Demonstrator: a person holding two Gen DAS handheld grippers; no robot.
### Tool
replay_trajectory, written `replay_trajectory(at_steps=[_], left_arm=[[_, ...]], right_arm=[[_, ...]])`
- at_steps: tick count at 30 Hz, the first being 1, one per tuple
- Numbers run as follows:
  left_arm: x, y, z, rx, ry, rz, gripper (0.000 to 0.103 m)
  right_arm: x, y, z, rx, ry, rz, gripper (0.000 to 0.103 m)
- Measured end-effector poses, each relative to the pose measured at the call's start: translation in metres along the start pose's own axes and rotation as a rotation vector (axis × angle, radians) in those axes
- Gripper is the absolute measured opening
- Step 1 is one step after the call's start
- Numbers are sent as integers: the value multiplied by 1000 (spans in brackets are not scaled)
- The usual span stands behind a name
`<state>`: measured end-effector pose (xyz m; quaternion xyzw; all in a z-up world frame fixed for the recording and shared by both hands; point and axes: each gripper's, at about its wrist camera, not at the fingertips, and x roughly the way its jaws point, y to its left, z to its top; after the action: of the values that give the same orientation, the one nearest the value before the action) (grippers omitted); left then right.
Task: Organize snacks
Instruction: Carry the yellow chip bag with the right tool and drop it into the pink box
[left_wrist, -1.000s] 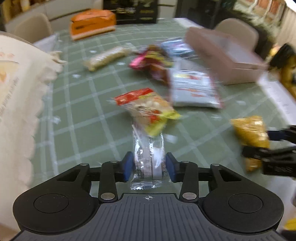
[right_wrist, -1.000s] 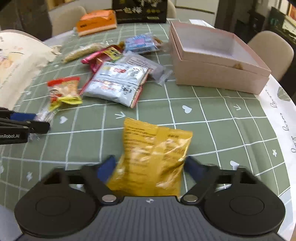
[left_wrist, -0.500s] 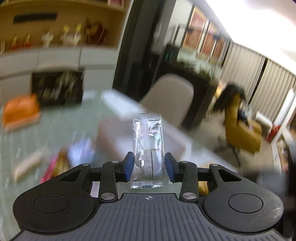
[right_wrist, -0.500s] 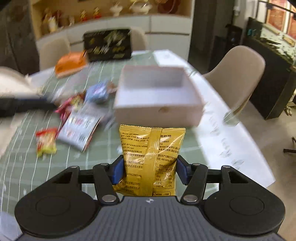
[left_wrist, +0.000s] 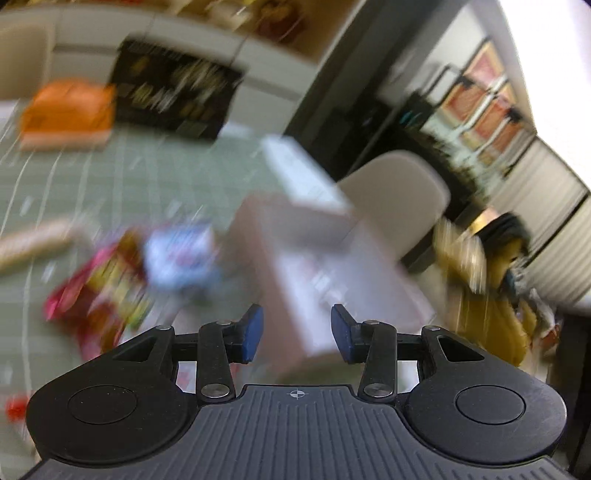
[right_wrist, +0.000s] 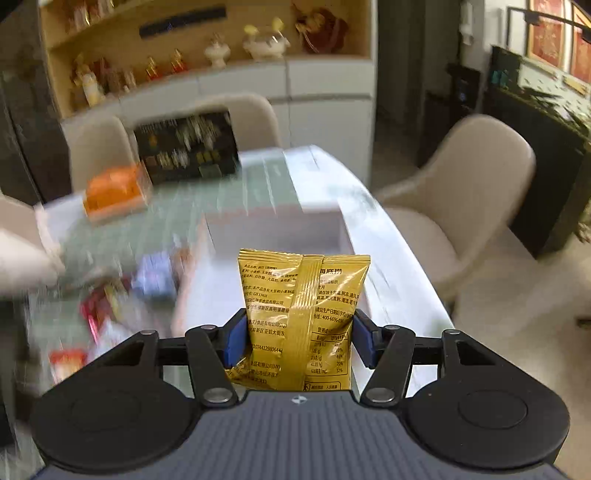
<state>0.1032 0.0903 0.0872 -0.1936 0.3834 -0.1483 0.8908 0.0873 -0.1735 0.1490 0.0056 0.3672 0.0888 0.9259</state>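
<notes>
Colours I see from the wrist cameras
Gold packet with dark print; green tablecloth, white grid, I think; orange box.

Black tongs — blue pads

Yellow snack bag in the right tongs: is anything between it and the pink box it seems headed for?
Nothing visible blocks it. The yellow snack bag is clamped upright in the right tongs, and the pink box lies straight ahead with its top open. The other snacks lie off to the left on the table.
</notes>
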Motion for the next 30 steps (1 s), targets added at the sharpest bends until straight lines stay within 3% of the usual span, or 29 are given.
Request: replay_trajectory(at_steps=[3, 7, 13, 15, 17, 19, 21, 23, 27, 30], left_arm=[[-11, 19, -23, -32, 27, 71, 46], [-39, 38, -51, -39, 37, 154, 45], [-74, 68, -78, -123, 24, 216, 45], [-83, 76, -87, -148, 24, 218, 43], [-85, 83, -92, -161, 26, 219, 41], [-86, 89, -95, -165, 30, 230, 41], [-88, 97, -99, -169, 26, 245, 40], [-90, 106, -99, -186, 12, 238, 35], [-95, 119, -94, -194, -4, 228, 35], [-97, 125, -91, -204, 2, 210, 35]], right_arm=[[39, 7, 41, 11, 27, 49, 74], [70, 34, 55, -43, 65, 67, 74], [123, 117, 75, -101, 193, 311, 80], [156, 152, 83, -148, 248, 328, 80], [194, 185, 88, -202, 270, 282, 80], [227, 204, 90, -221, 282, 223, 78], [252, 216, 87, -241, 304, 173, 59], [269, 220, 79, -252, 351, 142, 46], [249, 204, 60, -148, 349, 150, 45], [216, 192, 39, -73, 369, 214, 45]])
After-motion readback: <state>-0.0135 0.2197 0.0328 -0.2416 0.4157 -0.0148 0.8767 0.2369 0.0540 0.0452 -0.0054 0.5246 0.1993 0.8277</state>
